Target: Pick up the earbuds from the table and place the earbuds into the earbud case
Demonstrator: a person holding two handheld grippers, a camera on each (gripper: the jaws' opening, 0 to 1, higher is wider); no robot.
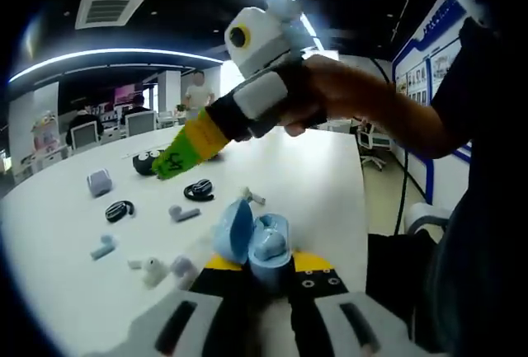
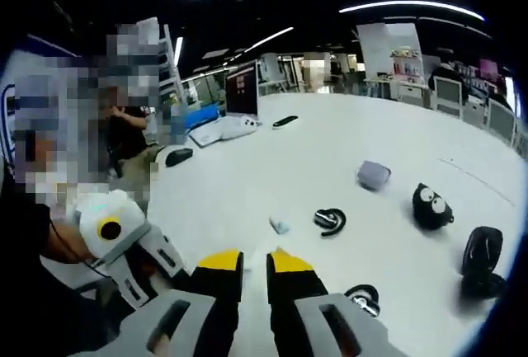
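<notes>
Clearly the left gripper (image 1: 262,279) pinches the open light-blue earbud case (image 1: 252,241) above the white table's (image 1: 330,176) near edge. The right gripper (image 2: 254,270), its jaws a narrow gap apart and empty, hovers over loose white earbuds (image 1: 183,213) mid-table. I'd keep the case steady and lid-open, then lower squarely onto one bud. Beyond lies an open office under strip lights.

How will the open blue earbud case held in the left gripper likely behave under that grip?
The blue earbud case looks like smooth, rounded plastic, so it may slip or twist in the left gripper. Its open lid probably swings on a hinge and may flap. It seems light.
</notes>
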